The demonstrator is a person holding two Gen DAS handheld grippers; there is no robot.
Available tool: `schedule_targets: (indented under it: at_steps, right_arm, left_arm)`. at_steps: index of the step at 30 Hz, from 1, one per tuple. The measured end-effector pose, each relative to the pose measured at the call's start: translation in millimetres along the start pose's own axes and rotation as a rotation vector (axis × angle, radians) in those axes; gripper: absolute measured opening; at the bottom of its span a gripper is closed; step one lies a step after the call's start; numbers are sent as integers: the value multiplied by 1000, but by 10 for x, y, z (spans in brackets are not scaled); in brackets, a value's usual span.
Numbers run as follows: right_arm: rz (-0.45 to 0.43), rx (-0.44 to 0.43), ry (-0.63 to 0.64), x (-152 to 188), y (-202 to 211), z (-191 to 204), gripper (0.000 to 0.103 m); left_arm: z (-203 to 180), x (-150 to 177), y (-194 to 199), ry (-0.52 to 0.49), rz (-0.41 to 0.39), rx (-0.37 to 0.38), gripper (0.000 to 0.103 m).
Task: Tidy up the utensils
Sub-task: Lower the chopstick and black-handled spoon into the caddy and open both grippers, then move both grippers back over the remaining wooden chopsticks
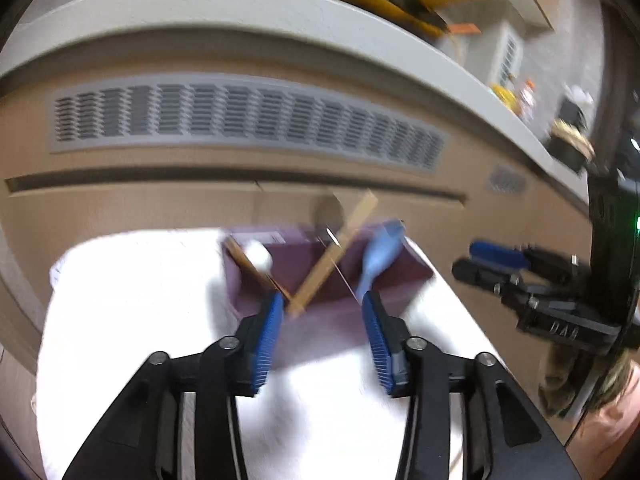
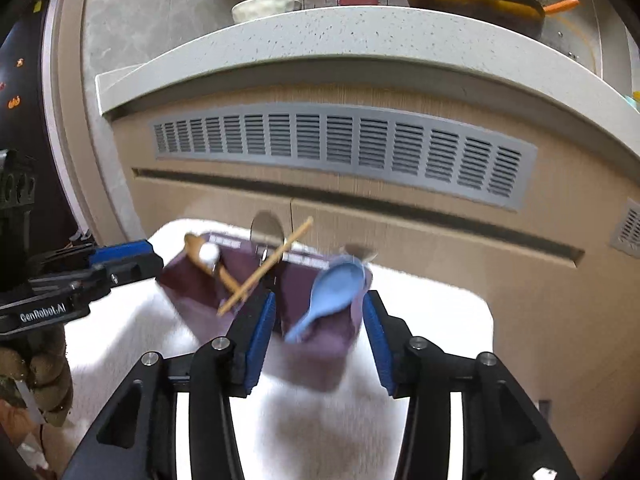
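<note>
A: Left wrist? 
B: Left gripper part open, empty; purple box on white table, holding wooden chopsticks.
A: Right wrist?
B: Right gripper part open, empty; blue spoon in box.

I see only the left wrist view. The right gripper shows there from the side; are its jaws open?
Observer: Yes. In the right wrist view the right gripper has its pads apart. The box shows between them, but they do not seem to press it.
Operator: The blue spoon is blurred for me. How does it lie?
Observer: The blue spoon leans in the right part of the box, hollow side towards the camera, handle end over the near wall.
Operator: And the brown stick at the left of the box?
Observer: It is a wooden spoon; its bowl stands up at the far left corner.
</note>
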State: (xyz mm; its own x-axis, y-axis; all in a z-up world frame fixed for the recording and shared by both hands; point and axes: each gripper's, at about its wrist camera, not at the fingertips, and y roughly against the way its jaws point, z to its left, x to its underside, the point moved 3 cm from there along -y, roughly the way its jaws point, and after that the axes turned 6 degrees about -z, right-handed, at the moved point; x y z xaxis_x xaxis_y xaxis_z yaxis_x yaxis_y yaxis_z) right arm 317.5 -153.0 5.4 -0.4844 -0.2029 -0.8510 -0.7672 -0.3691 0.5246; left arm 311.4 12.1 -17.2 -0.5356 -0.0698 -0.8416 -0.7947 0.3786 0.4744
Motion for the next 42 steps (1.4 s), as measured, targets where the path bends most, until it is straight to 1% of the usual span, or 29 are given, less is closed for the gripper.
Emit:
schedule_targets:
  at_steps: [3,6,8,9,10,11,14,15,16,18,19,21,23,24,25,27,30,33,38,42]
  right_arm:
    - [25,10,-11,188,189,-4,52]
    - [57,50,-18,385,396,-50,62]
    - [83,82,-22,538,559,-99,75]
    - [90,98,-25,599,624,-118,79]
    - [100,127,-29,691,714,-147,87]
    - [101,164,-29,784,808,-176,93]
    - [69,301,-41,1039,1084,-261,99]
    - [85,328,-54,1119,1155,-280,100]
    - [115,324,-66,1184,1196,-294,100]
    - [223,237,-116,1400,1268,-273,100]
    - [258,196,-146,1497,1302,-252,99]
    - [330,109,-189,1723,1371,-142,88]
    - [437,43,-198,1959,1378,11,53]
    - [487,4,-226,2080,1386,72,47]
    - [511,-22,-257,2148,1398,103,45]
    - [549,-68,-327,2250,1382,128,45]
    - [558,-71,-377,2288,1325,123,45]
    - [538,-38,-364,2259,1219,148,45]
    - [491,82,-298,2068,937,105,45]
    - [473,110,-268,1901,713,41,45]
  left_arm:
    - [-172,234,-16,-48,74,49,47]
    - [-296,438,-18,-46,152,96,47]
    - [-384,552,11,-55,190,126,48]
    - [-462,644,41,-71,214,147,51]
    - [-526,715,60,-87,232,165,55]
    - [-613,808,80,-107,256,189,58]
    - [-819,1027,121,-163,322,218,59]
    - [-914,1120,152,-190,347,224,59]
    - [-983,1173,177,-209,359,226,59]
    - [-1103,1256,240,-241,371,224,59]
    - [-1160,1286,278,-261,373,213,59]
    - [-1216,1315,332,-297,369,169,60]
    - [-1246,1340,396,-328,355,102,61]
    - [-1229,1323,412,-330,352,80,61]
    - [-1223,1318,432,-327,348,66,62]
    - [-1189,1295,469,-313,338,51,64]
    - [-1155,1259,503,-303,324,33,67]
    - [-1116,1230,537,-297,316,14,67]
    - [-1059,1227,536,-290,316,6,67]
    - [-997,1246,533,-277,323,-4,68]
